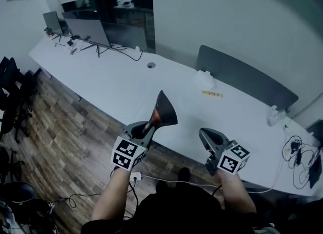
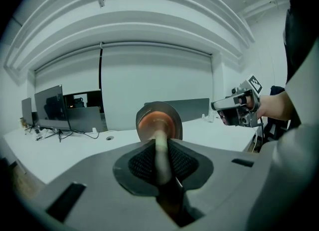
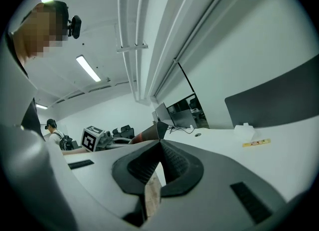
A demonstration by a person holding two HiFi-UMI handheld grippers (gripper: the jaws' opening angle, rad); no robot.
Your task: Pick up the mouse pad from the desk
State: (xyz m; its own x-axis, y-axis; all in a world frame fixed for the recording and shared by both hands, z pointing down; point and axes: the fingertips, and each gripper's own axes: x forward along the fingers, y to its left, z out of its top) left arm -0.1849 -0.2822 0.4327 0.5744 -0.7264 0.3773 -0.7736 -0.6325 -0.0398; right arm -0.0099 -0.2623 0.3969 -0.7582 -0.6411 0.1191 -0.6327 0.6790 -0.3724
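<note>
The left gripper (image 1: 151, 125) has its jaws pinched tight on the mouse pad (image 1: 162, 111). The pad is off the desk (image 1: 121, 84) and up in the air. It sticks out past the jaw tips and is curled, with its dark face outward and an orange-brown underside showing. In the left gripper view the pad (image 2: 158, 120) runs as a thin strip between the two ribbed pads and flares into a rounded sheet beyond them.

The right gripper (image 1: 208, 138) is just beside it, held apart from the pad. Its jaws are closed tip to tip with nothing between them. In the right gripper view the pad's curled corner (image 3: 150, 132) pokes up just past those tips.

Both tools hang over the near edge of the desk, where the white top gives way to the wooden floor (image 1: 65, 132). That edge runs diagonally from the far left towards the near right.

The desk top in front of the grippers is mostly bare. A small white box (image 1: 204, 80) and a yellow strip (image 1: 212, 94) lie near the back, in front of a dark panel (image 1: 242, 76) along the rear edge. A round cable hole (image 1: 151, 65) sits further left, and a monitor (image 1: 88, 31) stands at the far end with wires trailing from it. More cables (image 1: 295, 150) lie at the right end. Dark chairs (image 1: 12, 97) stand on the floor to the left, well apart from the hands.
</note>
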